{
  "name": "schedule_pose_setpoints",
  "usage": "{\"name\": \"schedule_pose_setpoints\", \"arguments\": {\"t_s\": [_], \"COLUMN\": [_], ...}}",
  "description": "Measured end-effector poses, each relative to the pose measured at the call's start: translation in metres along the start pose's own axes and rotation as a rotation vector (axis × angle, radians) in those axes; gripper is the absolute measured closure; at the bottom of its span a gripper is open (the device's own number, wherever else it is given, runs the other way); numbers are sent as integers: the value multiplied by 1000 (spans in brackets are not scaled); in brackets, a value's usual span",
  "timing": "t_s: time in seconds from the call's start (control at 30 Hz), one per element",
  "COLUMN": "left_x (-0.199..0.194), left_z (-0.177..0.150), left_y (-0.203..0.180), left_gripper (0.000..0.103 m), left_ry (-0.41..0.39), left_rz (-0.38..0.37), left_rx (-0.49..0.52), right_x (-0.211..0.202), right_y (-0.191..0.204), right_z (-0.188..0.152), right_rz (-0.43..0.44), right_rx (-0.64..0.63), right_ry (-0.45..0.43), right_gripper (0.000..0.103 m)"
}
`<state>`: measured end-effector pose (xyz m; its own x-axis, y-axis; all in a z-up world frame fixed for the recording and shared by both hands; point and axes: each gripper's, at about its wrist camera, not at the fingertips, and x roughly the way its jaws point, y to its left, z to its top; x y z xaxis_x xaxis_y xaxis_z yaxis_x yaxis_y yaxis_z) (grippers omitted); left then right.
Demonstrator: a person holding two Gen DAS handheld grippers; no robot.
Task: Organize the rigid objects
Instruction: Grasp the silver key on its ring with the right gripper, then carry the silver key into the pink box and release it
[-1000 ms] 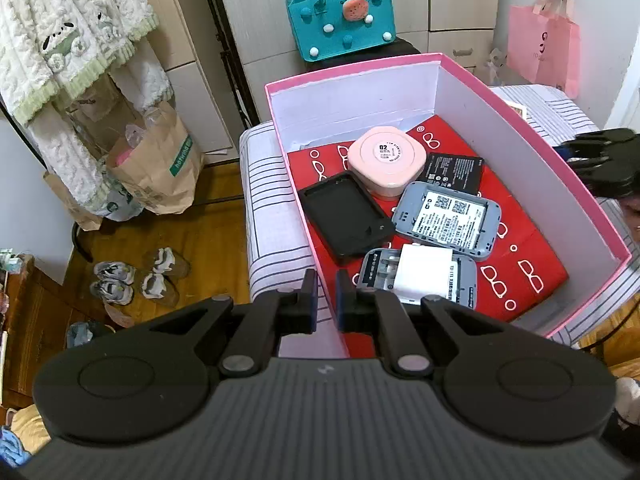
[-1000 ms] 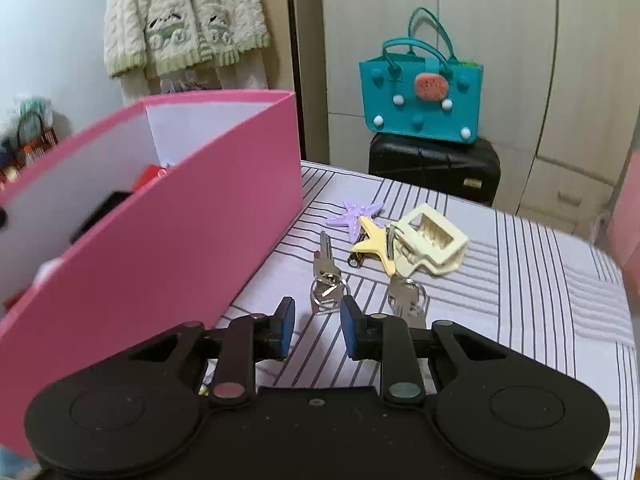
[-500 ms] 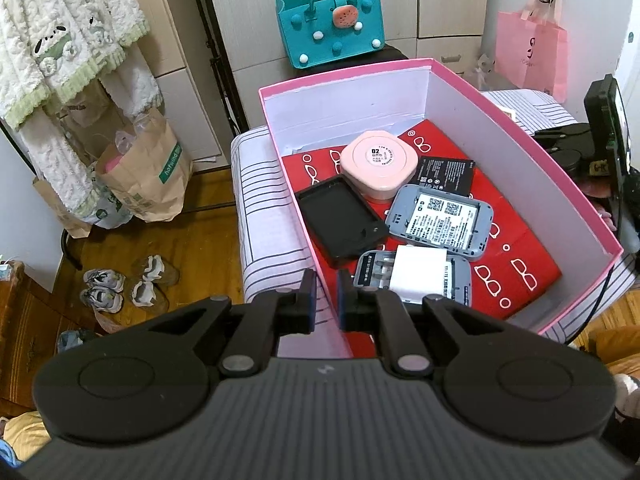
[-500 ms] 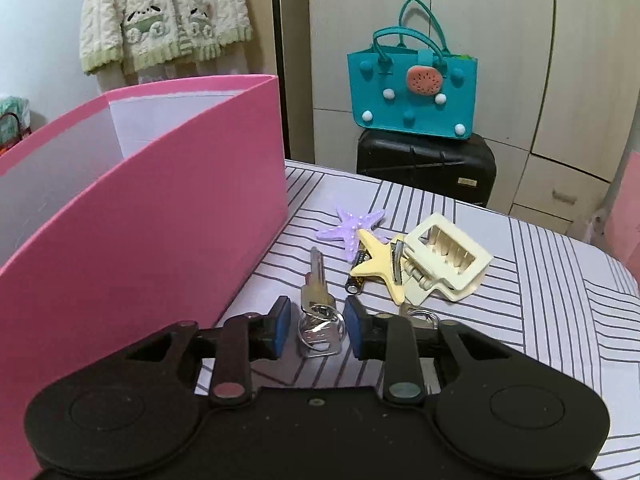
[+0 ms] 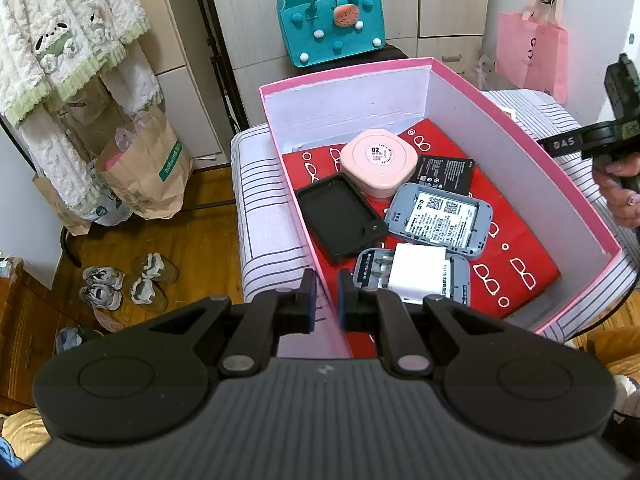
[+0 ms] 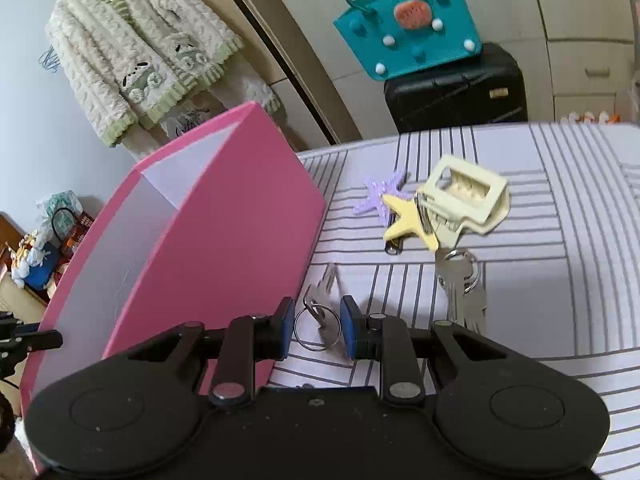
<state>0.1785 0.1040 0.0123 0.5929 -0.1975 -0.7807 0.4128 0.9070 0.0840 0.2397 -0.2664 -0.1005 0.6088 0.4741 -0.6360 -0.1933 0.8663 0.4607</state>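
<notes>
Right gripper [image 6: 315,328], jaws partly apart and pressing on nothing, advanced and rolled since a second ago, with the single key on its ring [image 6: 325,334], then ahead of the fingertips, now between the pads at lower centre of the right wrist view, on the striped cloth [image 6: 560,280]; judged ready for closing and lifting into the pink box [image 6: 224,240]. Left gripper [image 5: 326,308] unmoved at lower centre of its view, nearly shut on the box's near wall. Box wall just beside the left pad, leaving little room on that side; open cloth to the right as far as the second key bunch [image 6: 464,292], with the hair clips [image 6: 464,196] above.
</notes>
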Motion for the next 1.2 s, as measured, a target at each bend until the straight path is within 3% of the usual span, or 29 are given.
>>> {"name": "schedule_pose_setpoints", "arguments": {"t_s": [0.53, 0.73, 1.0, 1.2], "left_x": [1, 1, 0, 0], "left_z": [1, 0, 3, 4], "left_y": [0, 0, 1, 4], "left_gripper": [94, 94, 94, 94], "left_ry": [1, 0, 27, 33], "left_rz": [-3, -6, -4, -18], "left_rx": [0, -21, -3, -9], "right_x": [-61, -78, -33, 30], "right_y": [60, 107, 172, 196], "right_z": [36, 58, 67, 54], "right_rz": [-88, -35, 142, 182], "right_rx": [-204, -295, -364, -388], "right_ry": [-83, -103, 45, 161], "right_gripper": [75, 75, 75, 75]}}
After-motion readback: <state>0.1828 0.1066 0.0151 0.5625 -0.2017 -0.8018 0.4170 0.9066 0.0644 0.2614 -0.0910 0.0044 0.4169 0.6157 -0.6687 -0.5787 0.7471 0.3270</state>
